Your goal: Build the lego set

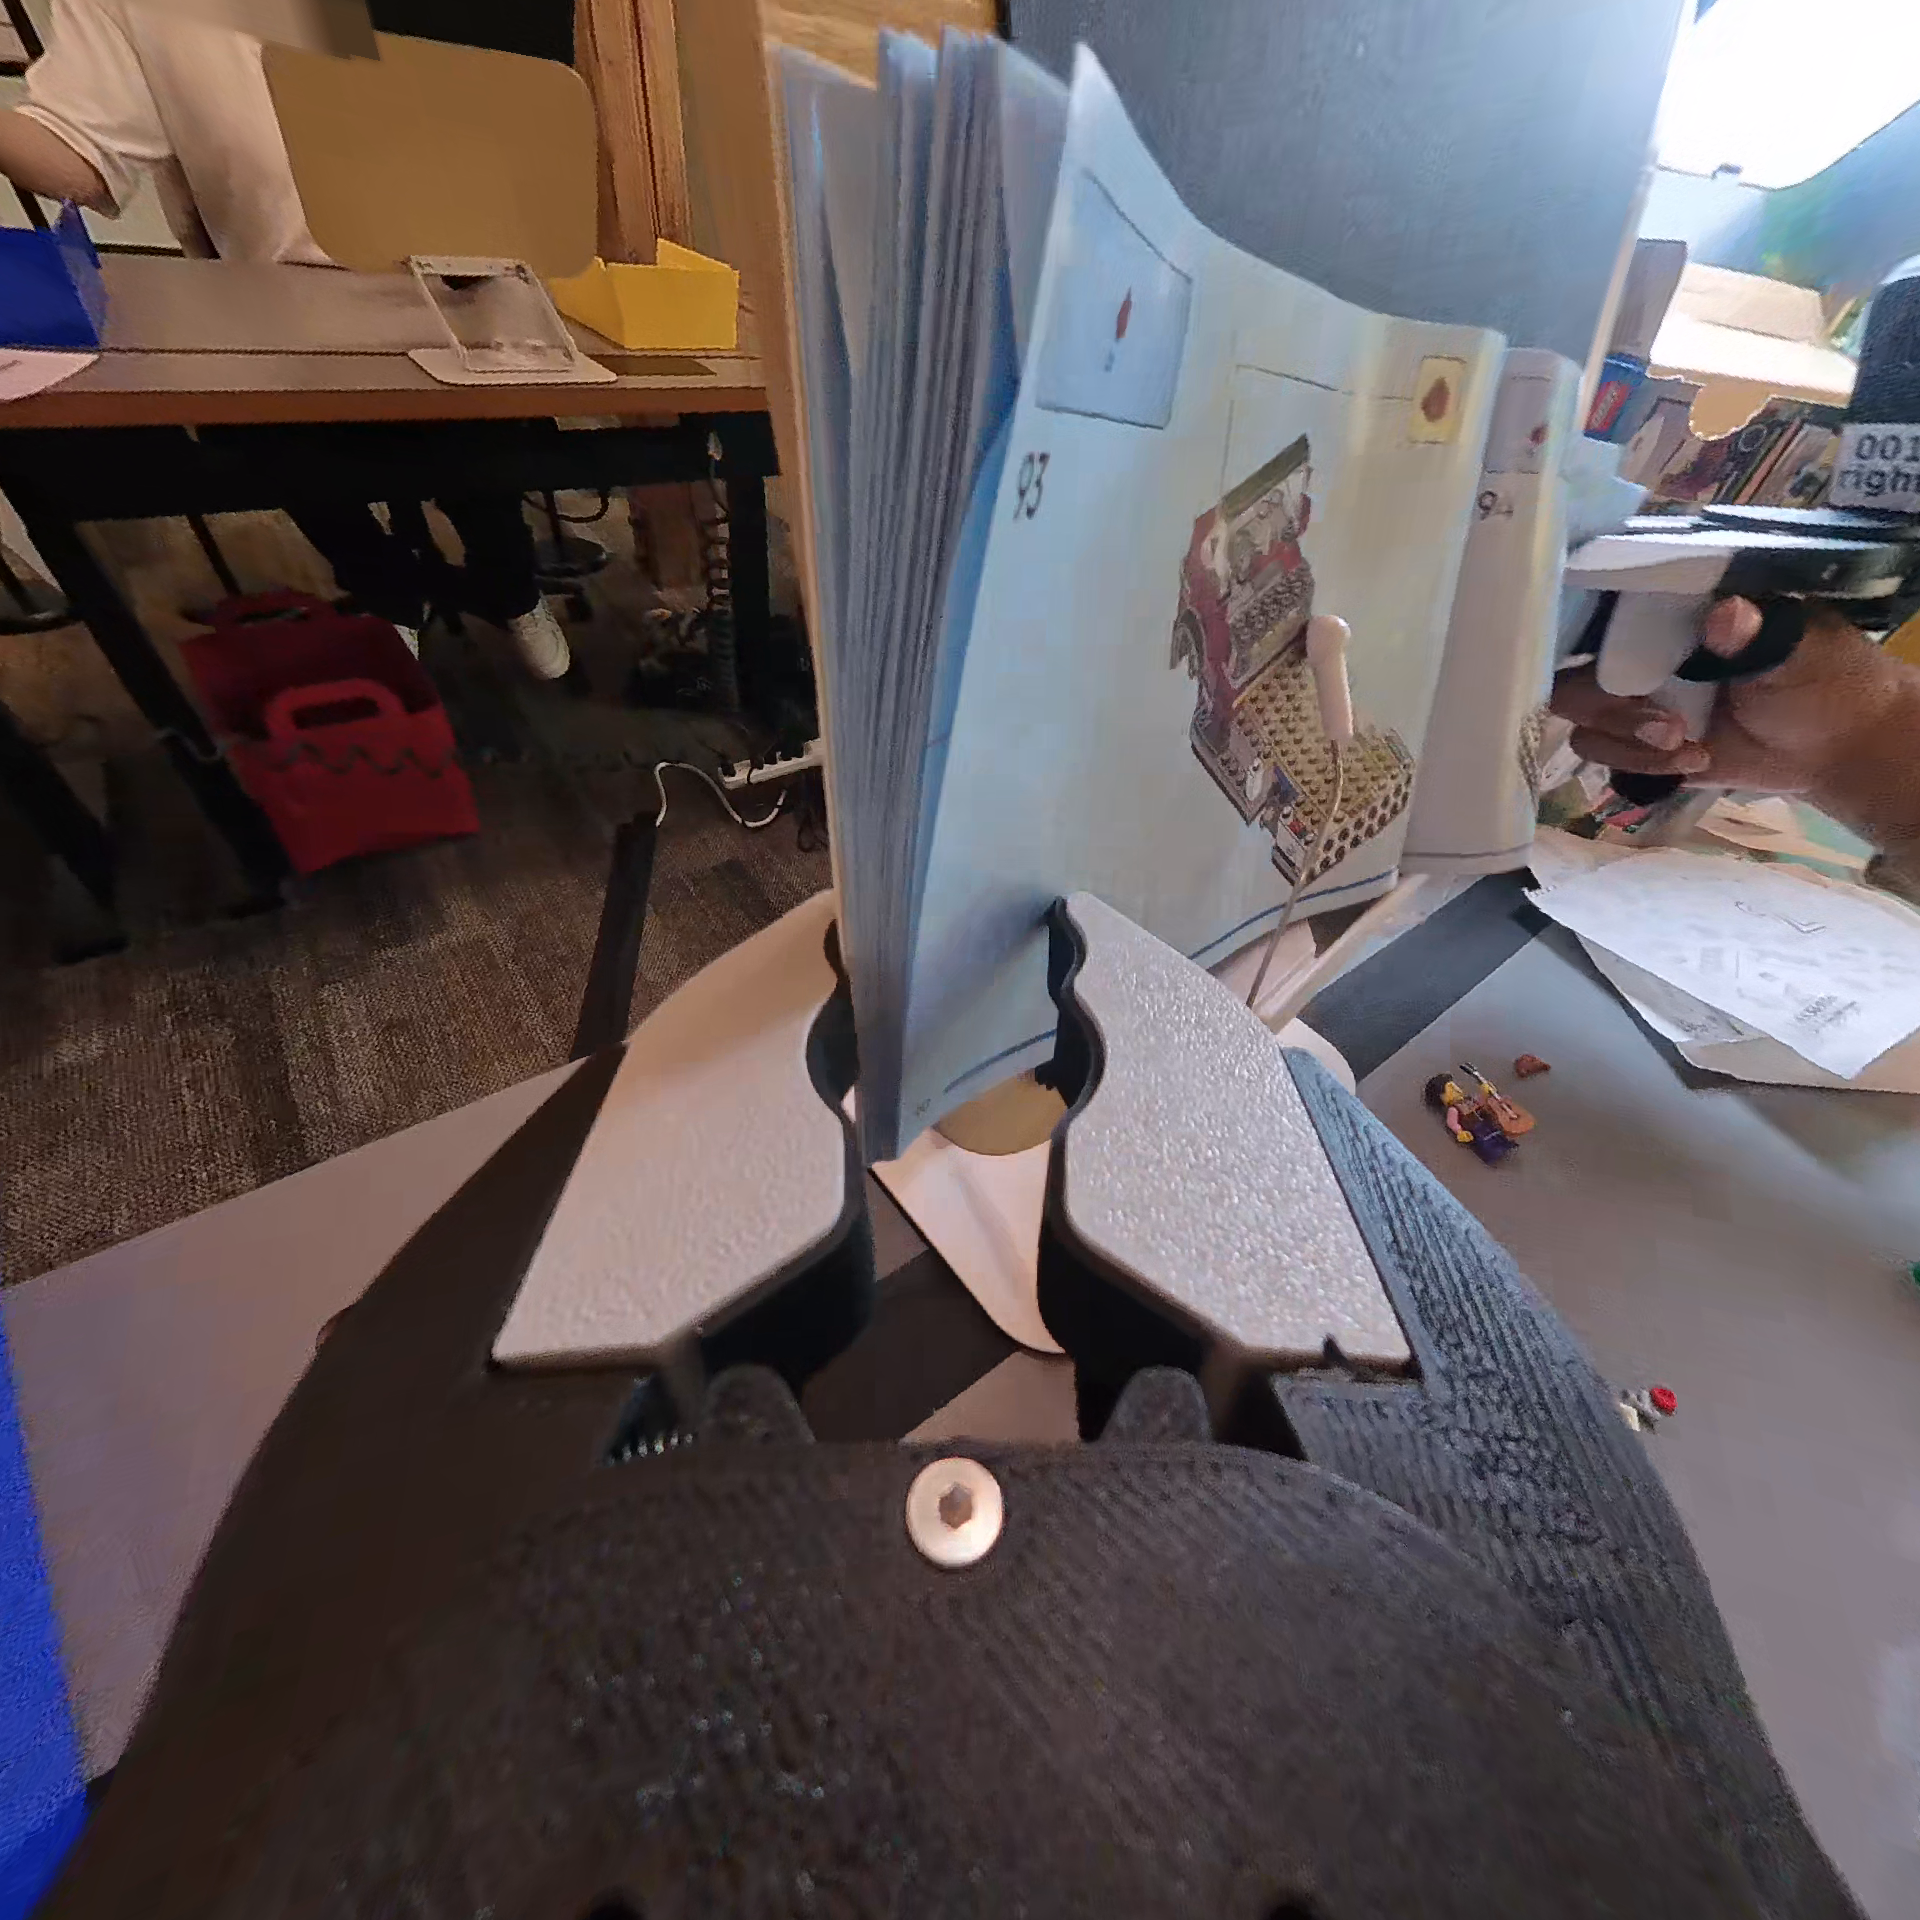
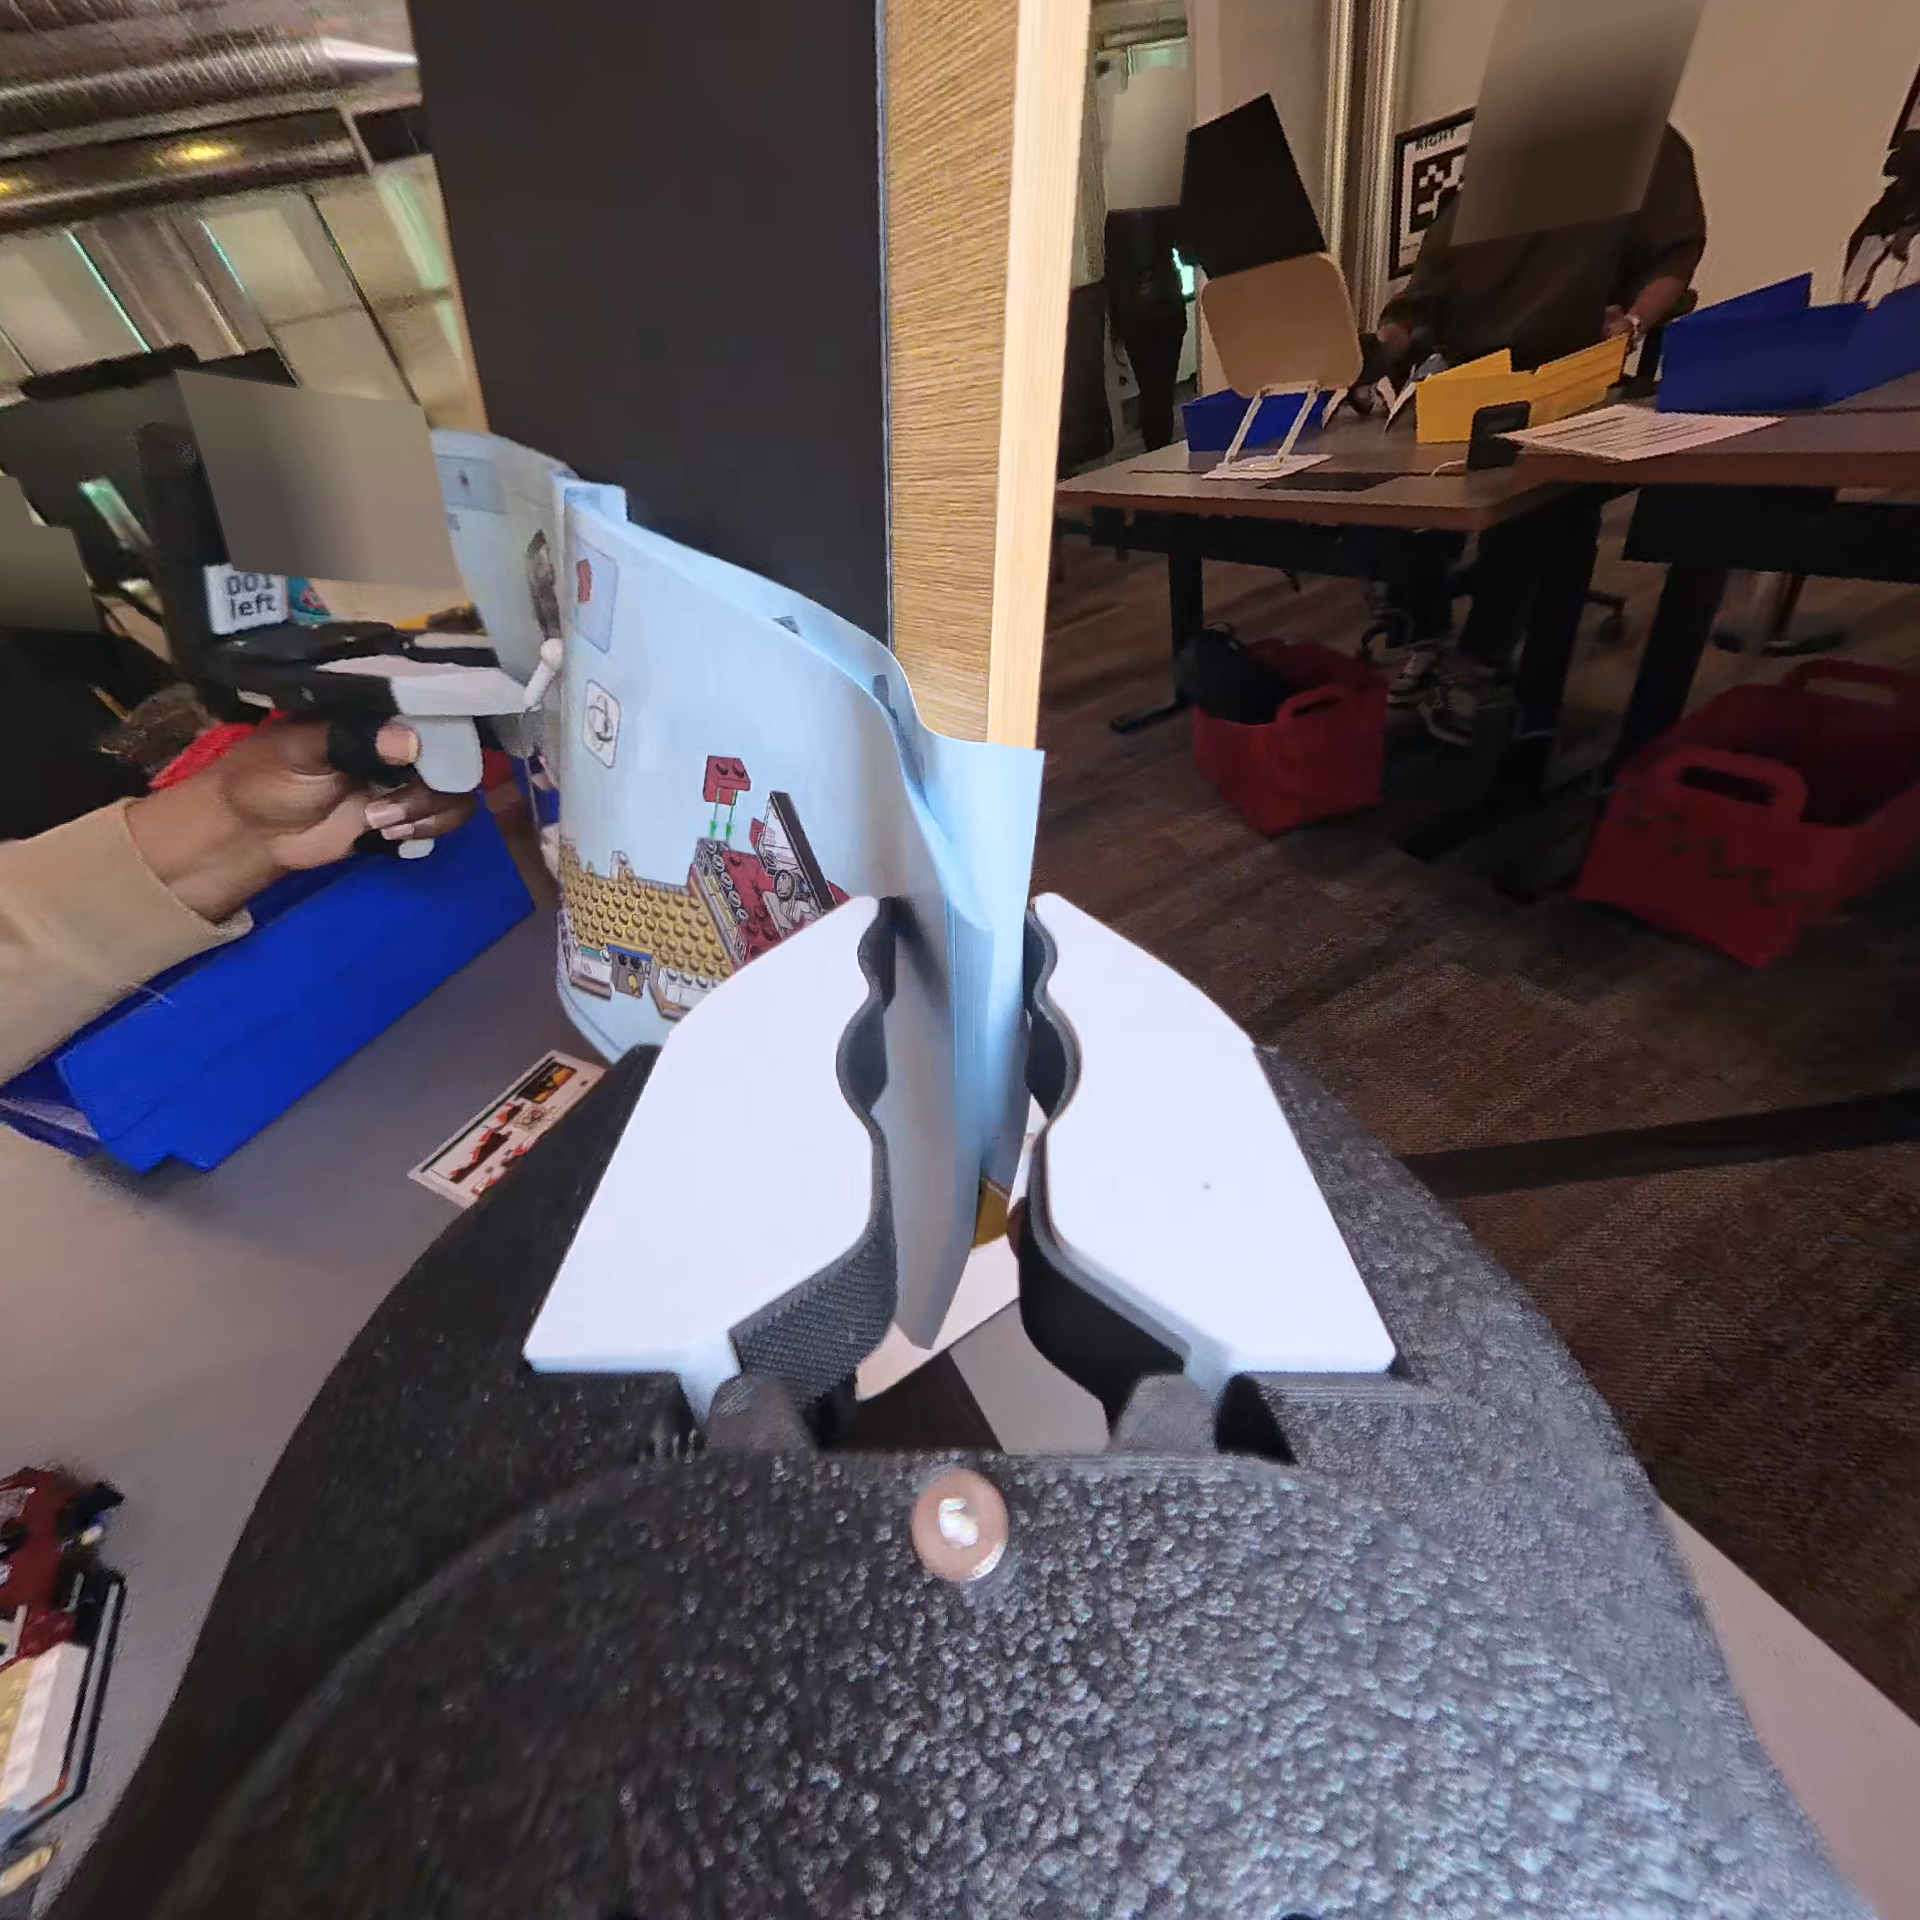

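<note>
A light-blue brick-building instruction booklet [image 1: 1143, 520] stands open and upright on a white stand [image 1: 966, 1226], whose white-tipped wire peg [image 1: 1325, 665] rests on the open page. My left gripper [image 1: 951, 935] is shut on the thick left-hand stack of pages at its bottom edge, with a pad against each side. It also shows in the right wrist view [image 2: 499, 675], held by a hand. My right gripper [image 2: 956, 914] is shut on the right-hand bundle of the booklet's pages [image 2: 727, 748]. In the left wrist view its body [image 1: 1714, 582] shows, with its fingertips hidden behind the page.
On the grey table lie a minifigure [image 1: 1475, 1112], loose papers [image 1: 1766, 956], a small red piece [image 1: 1652, 1403], a sticker sheet [image 2: 509, 1127], a blue bin [image 2: 260, 987] and a brick model [image 2: 42, 1590]. A wooden pillar [image 2: 951, 416] stands behind. People work at other tables; red bags [image 2: 1745, 821] sit on the floor. Left tips to right tips: about 30 centimetres. To reach the minifigure [image 1: 1475, 1112] in a straight line is about 20 centimetres for my right fingers, about 30 centimetres for my left.
</note>
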